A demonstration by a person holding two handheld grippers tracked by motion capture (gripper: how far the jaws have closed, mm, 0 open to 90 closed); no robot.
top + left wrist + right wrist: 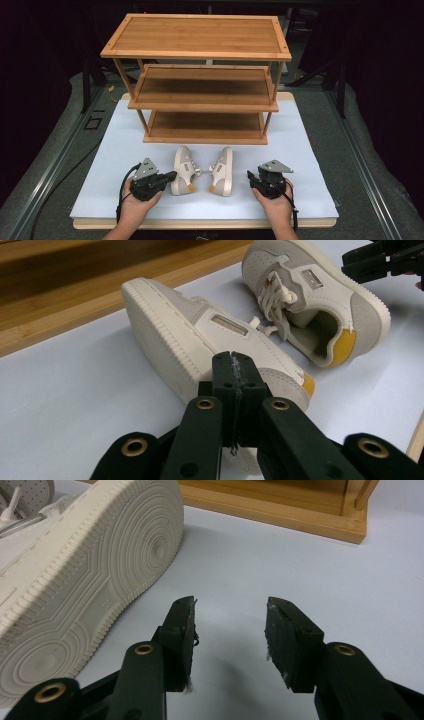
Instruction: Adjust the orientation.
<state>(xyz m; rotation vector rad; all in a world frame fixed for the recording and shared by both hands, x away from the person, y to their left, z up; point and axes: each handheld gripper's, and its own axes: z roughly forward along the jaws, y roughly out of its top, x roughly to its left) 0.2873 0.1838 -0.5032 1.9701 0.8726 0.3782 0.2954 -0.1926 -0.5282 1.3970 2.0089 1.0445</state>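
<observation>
Two small cream shoes with mustard heel tabs lie on their sides on the white mat (pixel 300 150), openings facing each other. The left shoe (pixel 182 170) (pixel 190 335) has its ribbed sole turned toward my left gripper (pixel 172 175) (pixel 235 360). That gripper is shut, pads pressed together with nothing between them, tips right by the shoe's heel end. The right shoe (pixel 223 171) (pixel 320 295) shows its sole (pixel 95 570) to my right gripper (pixel 250 176) (pixel 230 612). This gripper is open and empty, a short way to the right of that shoe.
A three-tier bamboo rack (pixel 200 85) stands at the back of the mat, its shelves bare; its base rail (pixel 280 510) lies just beyond the shoes. Bare mat stretches to the left and right of the shoes. The mat's front edge is close under both hands.
</observation>
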